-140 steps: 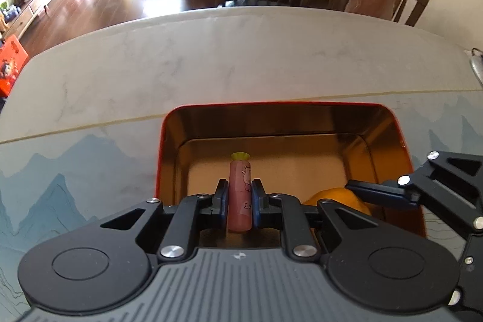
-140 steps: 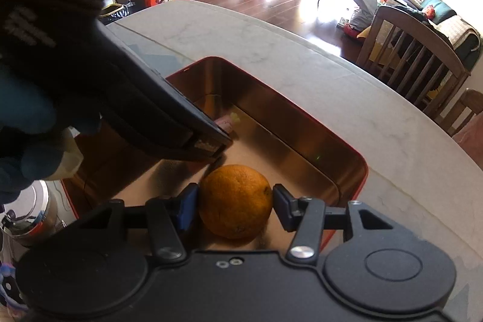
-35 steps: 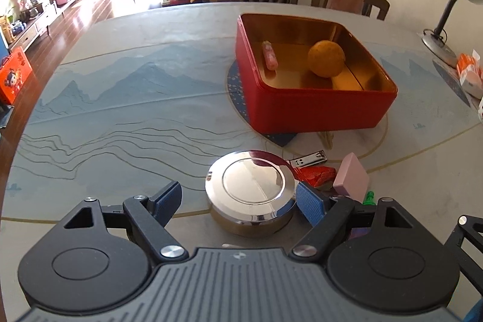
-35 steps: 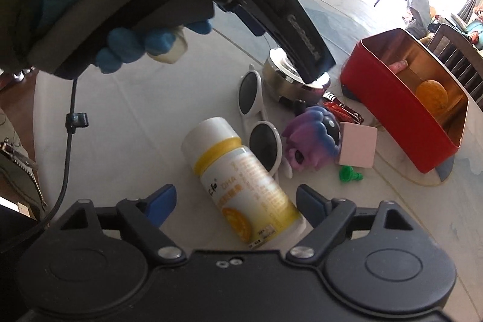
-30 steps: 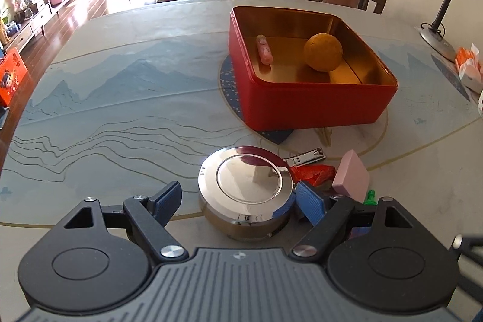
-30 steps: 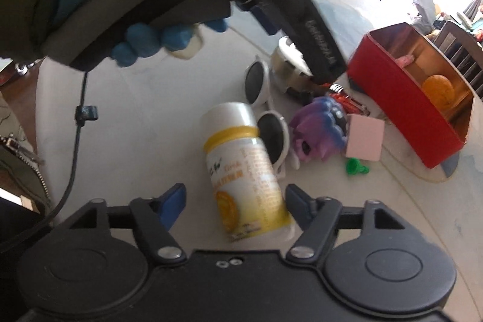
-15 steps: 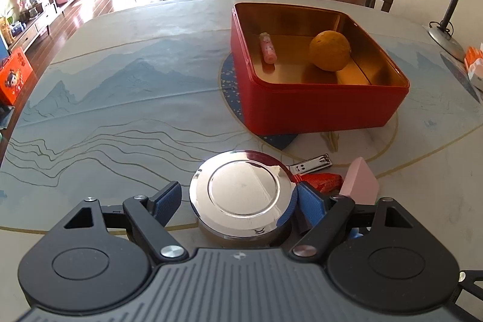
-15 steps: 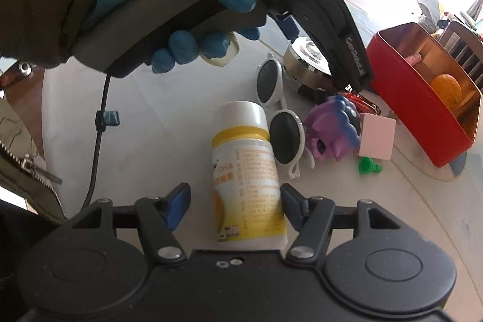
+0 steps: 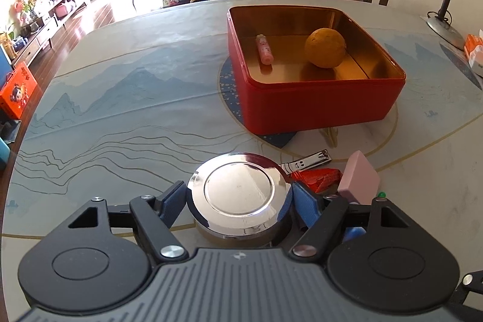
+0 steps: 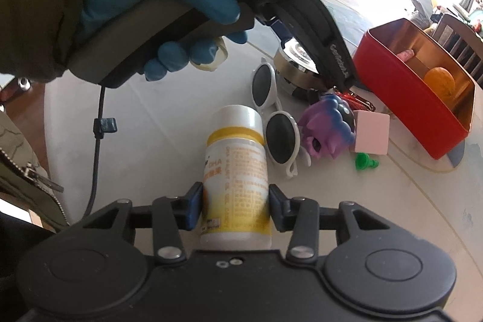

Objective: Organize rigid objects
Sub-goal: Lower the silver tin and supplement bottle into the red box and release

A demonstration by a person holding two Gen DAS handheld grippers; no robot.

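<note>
Your left claw [image 9: 238,198] pinches the round tin [image 9: 238,195]'s slick, rigid sides; your right claw [image 10: 234,208] clamps the light, hard bottle [image 10: 235,171] mid-body. Grip firmly.

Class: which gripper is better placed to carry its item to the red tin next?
Left, probably. The left gripper has its jaws around the round shiny metal container, directly facing the red tin. The right gripper brackets the white-and-yellow bottle farther off.
</note>
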